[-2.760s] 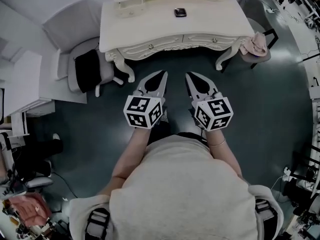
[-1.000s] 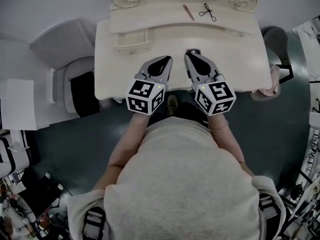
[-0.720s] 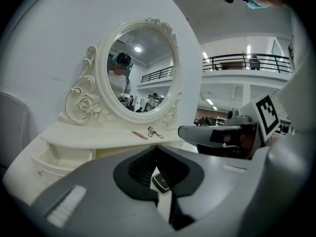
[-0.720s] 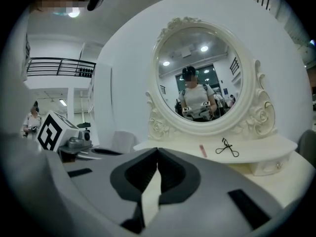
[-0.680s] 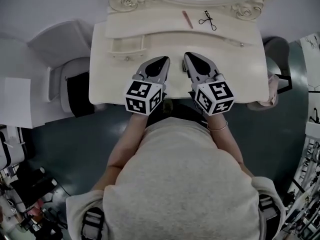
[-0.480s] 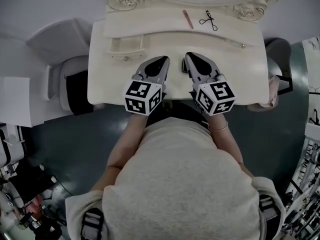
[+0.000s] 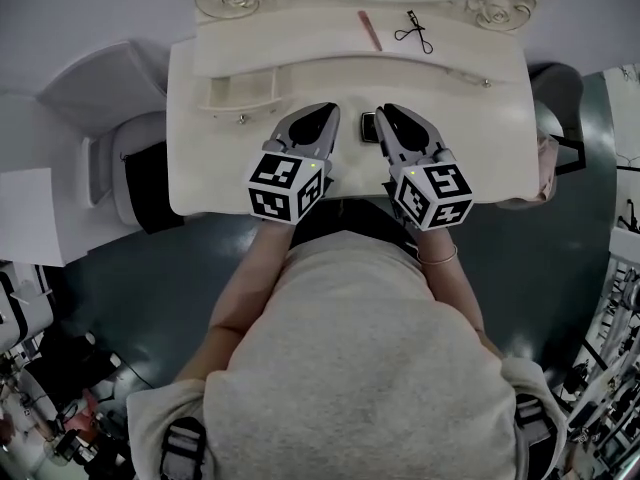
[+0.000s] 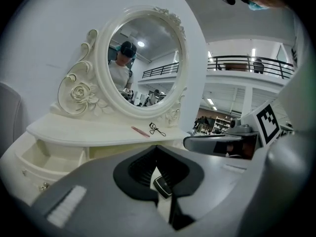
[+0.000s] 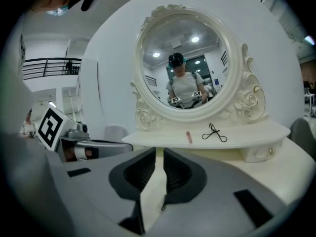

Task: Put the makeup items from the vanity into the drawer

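vanity (image 7: 480,118): one curler (image 7: 411,30), one pink stick (image 7: 370,30), one compact (image 7: 368,126), seemingly.

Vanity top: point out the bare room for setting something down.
Bare: the tabletop right of the right hand-held gripper, the strip between the open drawer and the front edge, and the shelf left of the pink stick. Crowded: the middle, around the compact.

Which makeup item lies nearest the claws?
The dark compact, alone on the lower tabletop; the pink stick and eyelash curler lie on the upper shelf.
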### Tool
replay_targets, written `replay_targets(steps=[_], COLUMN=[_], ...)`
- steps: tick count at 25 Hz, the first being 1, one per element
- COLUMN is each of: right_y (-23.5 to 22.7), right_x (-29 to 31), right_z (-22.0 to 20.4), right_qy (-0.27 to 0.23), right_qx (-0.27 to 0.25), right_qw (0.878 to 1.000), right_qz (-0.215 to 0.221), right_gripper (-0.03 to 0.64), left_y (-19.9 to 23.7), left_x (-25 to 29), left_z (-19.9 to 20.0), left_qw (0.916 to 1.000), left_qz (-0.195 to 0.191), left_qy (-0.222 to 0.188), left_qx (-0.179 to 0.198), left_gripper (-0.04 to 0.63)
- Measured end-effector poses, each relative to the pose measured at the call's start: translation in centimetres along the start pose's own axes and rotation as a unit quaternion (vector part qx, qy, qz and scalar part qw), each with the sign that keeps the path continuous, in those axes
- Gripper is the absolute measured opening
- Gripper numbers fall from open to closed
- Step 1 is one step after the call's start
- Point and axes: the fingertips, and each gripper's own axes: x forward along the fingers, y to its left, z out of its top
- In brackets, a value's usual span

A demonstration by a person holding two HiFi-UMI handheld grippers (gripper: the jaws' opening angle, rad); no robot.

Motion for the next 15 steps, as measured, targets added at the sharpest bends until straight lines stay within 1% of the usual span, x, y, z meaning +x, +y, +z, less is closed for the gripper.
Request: replay_targets(steps=[4,9,12,15], right_y=[-1.0,-1.7,-1.8,-1.9], right_x=[-0.1,-0.2,-0.2,0.0], right_z=[0.1,-0.8,-1.5,-2.4], right_qy=[-0.009,-0.002,0.005,0.018], right_qx=[0.019,0.041,0.049,0.052], right_qw=[0.999,0.997,0.996,0.995], right_qz=[-0.028,-0.060,-0.076,-0.087], right_gripper=[0.011,0.012,0.012,0.014], left_y=[0.1,0.2,0.7,1.3], left_x=[0.7,0.9,1.1,1.3], left_z=[-0.2,-0.6,-0.9,-1.3], left_qw=[0.9994,0.9980,0.9972,0.9969], left_qz=[-0.023,-0.047,-0.054,-0.053], left_qy=[0.019,0.040,0.049,0.051], left_qx=[-0.015,-0.014,-0.018,-0.028], left_gripper=[0.009,0.010,0.009,0.009])
